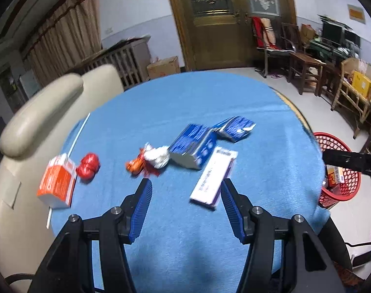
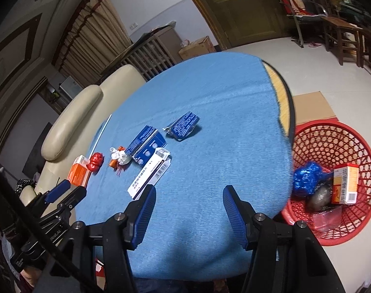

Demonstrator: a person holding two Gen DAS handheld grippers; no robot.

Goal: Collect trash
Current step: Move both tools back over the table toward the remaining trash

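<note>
Trash on blue cloth (image 2: pixel 210 97): three cardboard boxes, one blue foil packet (image 2: pixel 183 125), two crumpled wads. Left gripper (image 1: pixel 185 200) and right gripper (image 2: pixel 189 206) gape apart, empty.

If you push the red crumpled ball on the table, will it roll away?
Probably a little. The red ball looks lumpy and crinkled, not smooth, so it would likely wobble and stop soon. It seems to be scrunched wrapper, so probably very light and squashy when pinched. The orange box sits right beside it and might block it that way.
</note>
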